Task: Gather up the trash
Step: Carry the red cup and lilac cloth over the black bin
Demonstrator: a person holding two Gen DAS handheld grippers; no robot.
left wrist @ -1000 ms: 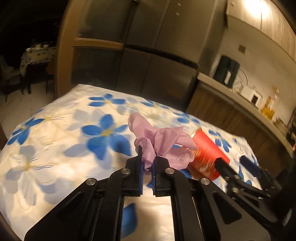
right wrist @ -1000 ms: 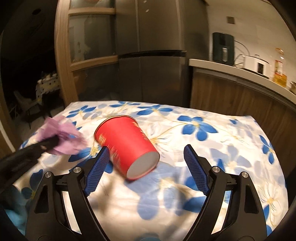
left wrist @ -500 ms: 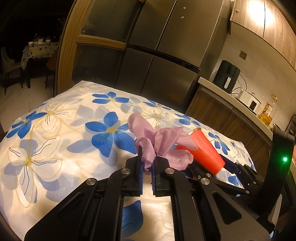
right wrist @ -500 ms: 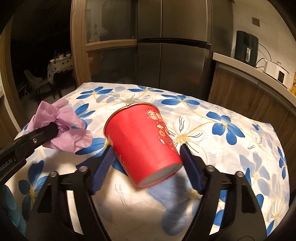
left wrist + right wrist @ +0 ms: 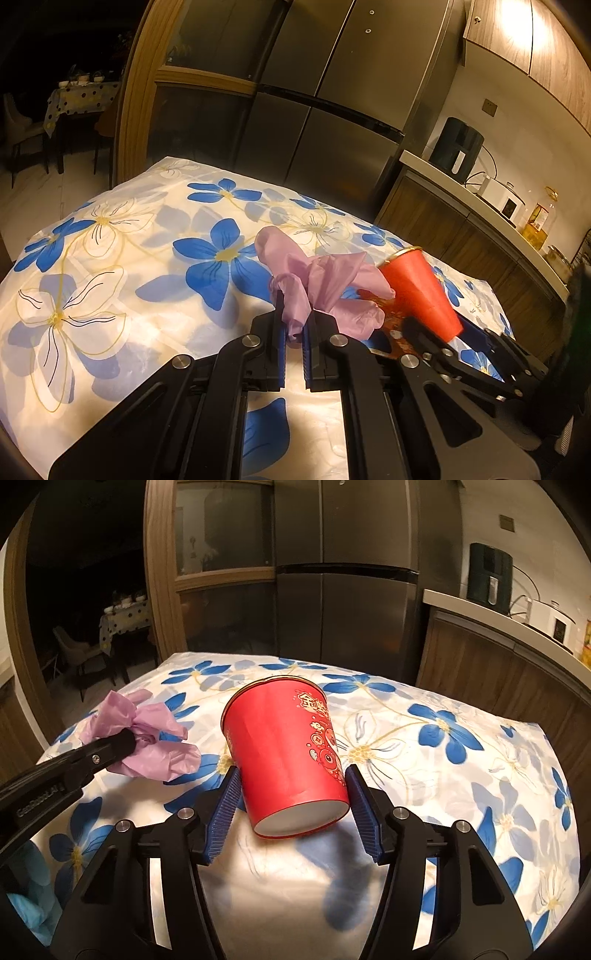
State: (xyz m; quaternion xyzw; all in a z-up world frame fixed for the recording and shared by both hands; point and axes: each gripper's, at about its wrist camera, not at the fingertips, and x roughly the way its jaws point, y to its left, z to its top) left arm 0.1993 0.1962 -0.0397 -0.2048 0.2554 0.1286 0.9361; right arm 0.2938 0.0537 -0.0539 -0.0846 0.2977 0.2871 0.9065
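On the left, one crumpled purple glove (image 5: 325, 291) is seen pinched between the blue pads of the left gripper (image 5: 293, 332), its fingers pressed nearly together on the plastic, held just above the flowered tablecloth (image 5: 122, 258). In the left wrist view the glove's bunched fingers are shown head-on, with the red paper cup (image 5: 421, 291) partly hidden behind them; the cup's printed side cannot be made out there. Across in the right wrist view, that gold and white print is laid bare, and the cup's pale base is shown facing the camera, rim tilted away. One cup (image 5: 286, 757) is counted, gripped between the blue ribbed pads of the right gripper (image 5: 291, 786), whose fingers are set against its two sides near the base. The glove (image 5: 147, 738) is shown here from the side, to the left of the cup and apart from it. Farther right, one dark appliance (image 5: 489, 578) is seen on the counter (image 5: 480, 609).
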